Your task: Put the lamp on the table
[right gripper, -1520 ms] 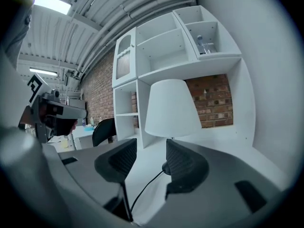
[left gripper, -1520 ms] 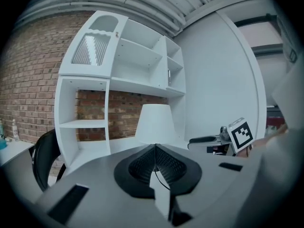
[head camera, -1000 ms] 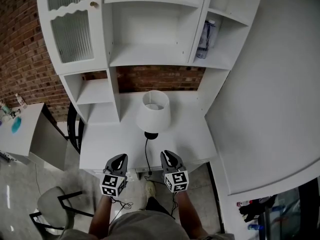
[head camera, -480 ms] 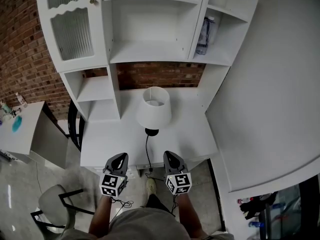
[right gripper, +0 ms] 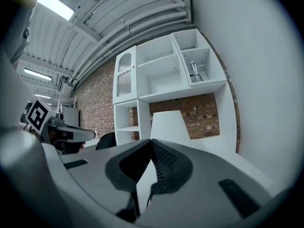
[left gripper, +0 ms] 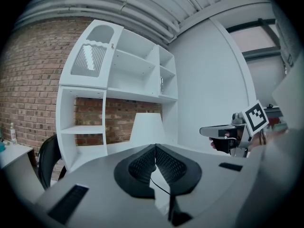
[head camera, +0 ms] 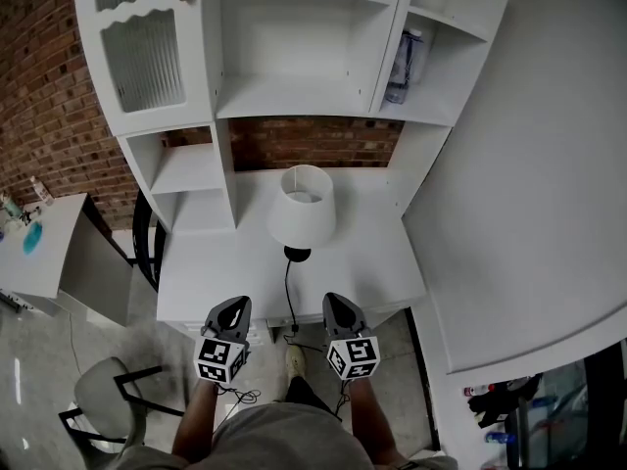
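Observation:
A lamp with a white shade (head camera: 302, 207) and black base (head camera: 297, 254) stands upright on the white table (head camera: 372, 253), below the shelves. Its black cord (head camera: 288, 297) runs over the table's front edge. Both grippers hover at that front edge, apart from the lamp. My left gripper (head camera: 235, 304) is shut and empty; its own view shows the pads (left gripper: 164, 160) meeting, with the lamp (left gripper: 147, 127) beyond. My right gripper (head camera: 333, 300) has just been closing and now stands shut with nothing between its jaws. The right gripper view shows the lamp (right gripper: 168, 125) straight ahead.
A white shelf unit (head camera: 294, 96) rises behind the table, with a bottle (head camera: 402, 67) in its right compartment. A grey chair (head camera: 103, 399) stands on the floor at lower left. A side table (head camera: 39, 253) is at the left. A white wall (head camera: 529, 184) lies to the right.
The right gripper's jaws have come together and it has drifted slightly right. The lamp and the left gripper have kept their places.

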A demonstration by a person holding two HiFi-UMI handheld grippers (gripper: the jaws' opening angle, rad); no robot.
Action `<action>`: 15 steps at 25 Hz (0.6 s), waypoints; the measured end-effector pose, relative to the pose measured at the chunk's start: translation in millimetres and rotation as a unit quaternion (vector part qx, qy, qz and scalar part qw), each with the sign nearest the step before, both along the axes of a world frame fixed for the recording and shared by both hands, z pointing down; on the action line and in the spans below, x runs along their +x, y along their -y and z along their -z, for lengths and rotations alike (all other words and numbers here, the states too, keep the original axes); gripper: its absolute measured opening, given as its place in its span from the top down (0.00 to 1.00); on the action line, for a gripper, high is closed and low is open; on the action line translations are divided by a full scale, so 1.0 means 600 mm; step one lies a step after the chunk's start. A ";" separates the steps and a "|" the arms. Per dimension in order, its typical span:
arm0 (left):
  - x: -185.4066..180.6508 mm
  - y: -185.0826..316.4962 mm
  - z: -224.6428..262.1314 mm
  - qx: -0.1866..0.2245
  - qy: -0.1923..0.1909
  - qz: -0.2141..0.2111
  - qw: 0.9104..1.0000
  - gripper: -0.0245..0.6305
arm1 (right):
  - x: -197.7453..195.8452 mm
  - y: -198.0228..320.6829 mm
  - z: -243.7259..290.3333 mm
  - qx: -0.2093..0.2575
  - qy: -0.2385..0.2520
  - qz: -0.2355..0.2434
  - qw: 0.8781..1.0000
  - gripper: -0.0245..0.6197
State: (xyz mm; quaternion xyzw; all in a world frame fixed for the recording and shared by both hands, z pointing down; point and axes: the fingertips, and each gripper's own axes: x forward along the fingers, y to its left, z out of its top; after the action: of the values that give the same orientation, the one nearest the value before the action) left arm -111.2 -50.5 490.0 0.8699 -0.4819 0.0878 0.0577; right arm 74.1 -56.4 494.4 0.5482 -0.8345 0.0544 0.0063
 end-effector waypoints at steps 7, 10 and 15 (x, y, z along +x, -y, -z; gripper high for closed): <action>0.000 0.004 0.005 0.007 0.001 0.000 1.000 0.96 | -0.002 0.002 0.004 0.001 -0.004 -0.002 1.000 0.92; 0.000 0.006 0.005 0.007 0.002 -0.001 1.000 0.96 | -0.001 0.006 0.004 0.000 -0.007 -0.004 1.000 0.92; -0.004 0.008 0.004 0.001 0.004 -0.001 1.000 0.96 | 0.000 0.009 0.002 -0.003 -0.013 -0.005 1.000 0.92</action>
State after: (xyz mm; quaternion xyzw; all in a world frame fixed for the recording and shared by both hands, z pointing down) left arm -113.3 -55.1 487.6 0.8704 -0.4809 0.0905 0.0549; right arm 73.9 -62.0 493.5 0.5529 -0.8315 0.0503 0.0186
